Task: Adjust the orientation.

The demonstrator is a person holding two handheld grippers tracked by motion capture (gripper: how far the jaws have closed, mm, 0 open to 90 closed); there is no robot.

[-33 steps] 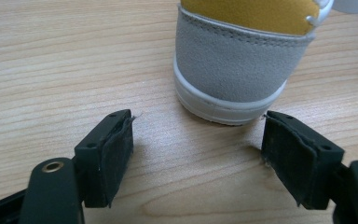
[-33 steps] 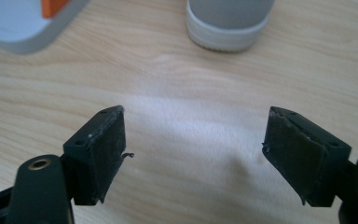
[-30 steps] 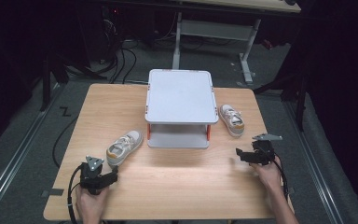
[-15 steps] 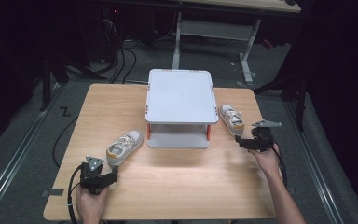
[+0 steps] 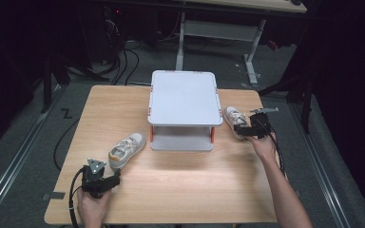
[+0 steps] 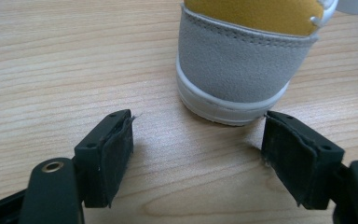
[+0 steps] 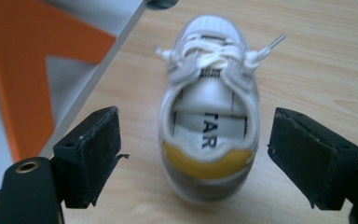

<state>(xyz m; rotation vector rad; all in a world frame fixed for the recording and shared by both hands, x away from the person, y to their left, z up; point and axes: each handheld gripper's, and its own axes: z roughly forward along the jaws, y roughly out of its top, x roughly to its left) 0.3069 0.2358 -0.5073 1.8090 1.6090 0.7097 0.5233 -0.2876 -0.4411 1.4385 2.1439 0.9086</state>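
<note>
Two small white-and-grey sneakers with yellow heel linings lie on the wooden table. One sneaker (image 5: 126, 150) lies front left of the white rack; its grey heel (image 6: 237, 70) is just ahead of my open left gripper (image 6: 198, 149), untouched. That left gripper (image 5: 115, 179) rests near the table's front left. The other sneaker (image 5: 234, 118) lies right of the rack. My right gripper (image 5: 241, 128) hovers at its heel end, open; in the right gripper view the heel (image 7: 209, 158) sits in the gap of the right gripper (image 7: 196, 156), with clear space to each pad.
A white two-tier rack (image 5: 184, 97) with orange brackets (image 7: 37, 56) stands mid-table, close to the left of the right sneaker. The wooden table (image 5: 180, 190) has bare room at the front. Its right edge is near my right hand. Cables and desk legs lie beyond.
My right gripper has moved away from me and slightly left, from the table's front right up to the heel of the right sneaker. The left gripper and both sneakers stayed put.
</note>
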